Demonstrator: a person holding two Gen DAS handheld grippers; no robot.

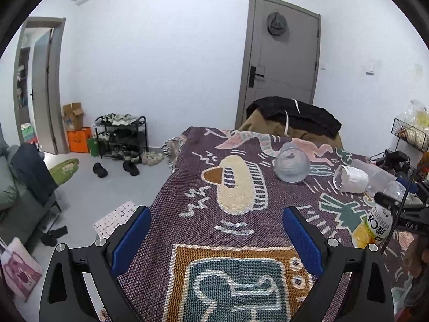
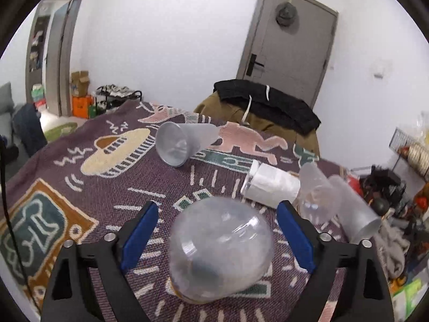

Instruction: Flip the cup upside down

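Observation:
A clear plastic cup (image 2: 219,247) stands upside down on the patterned cloth, between the blue pads of my right gripper (image 2: 217,228), which is open and not touching it. The cup looks blurred. It also shows at the right edge of the left wrist view (image 1: 394,190), sitting over a yellow drink bottle (image 1: 372,228). A frosted cup (image 2: 182,142) lies on its side further back, mouth toward me; it also shows in the left wrist view (image 1: 292,165). My left gripper (image 1: 217,230) is open and empty over the cloth.
A white-wrapped cup (image 2: 270,185) and two frosted cups (image 2: 351,209) lie on their sides at the right. A chair with dark clothes (image 2: 268,107) stands behind the table. A wire rack (image 1: 410,134) and clutter sit at the far right.

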